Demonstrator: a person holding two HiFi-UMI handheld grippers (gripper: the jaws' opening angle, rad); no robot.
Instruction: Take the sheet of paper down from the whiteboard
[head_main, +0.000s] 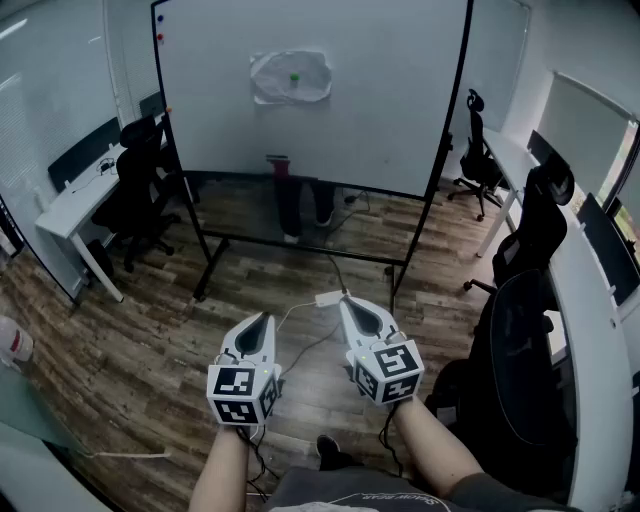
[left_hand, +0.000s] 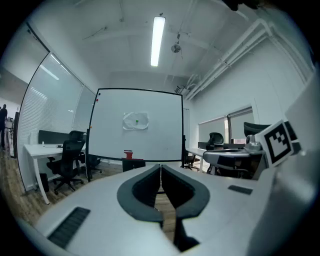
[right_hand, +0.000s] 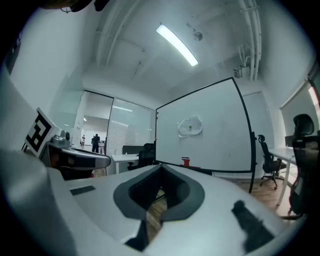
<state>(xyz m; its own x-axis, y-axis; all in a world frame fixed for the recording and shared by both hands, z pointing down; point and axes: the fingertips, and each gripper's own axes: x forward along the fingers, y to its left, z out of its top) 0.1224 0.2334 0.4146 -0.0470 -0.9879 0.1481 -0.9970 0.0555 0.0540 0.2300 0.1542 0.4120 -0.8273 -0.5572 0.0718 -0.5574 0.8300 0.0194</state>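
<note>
Up on the whiteboard (head_main: 380, 100), near the top and a bit left of centre, hangs the sheet of paper (head_main: 290, 77), crumpled, pinned flat by a small green magnet (head_main: 294, 76); neither tool touches it, both are well apart from the board

Left gripper (head_main: 262, 318) is held low over the wood floor (head_main: 150, 330), aimed toward the board. Its own view shows the fingers (left_hand: 142, 187) pressed together at the tips with nothing between them, only floor showing through the gap lower down. Paper sits straight ahead in that view (left_hand: 136, 121)

Right gripper (head_main: 345, 300) is just beside the left one and pointed the same way. Its fingers (right_hand: 182, 195) are also closed tip to tip and empty, and the paper shows up and to the right (right_hand: 190, 127)

A small red object (head_main: 277, 165) rests on the board's lower ledge, below the paper. Under the board, someone's legs (head_main: 300, 205) show behind the stand. A white plug block (head_main: 328, 298) with a cable lies on the floor near the right fingertips

Black office chairs (head_main: 140, 185) stand at the left by a white tabletop (head_main: 70, 205), and more chairs and another tabletop (head_main: 590, 330) run along the right side
</note>
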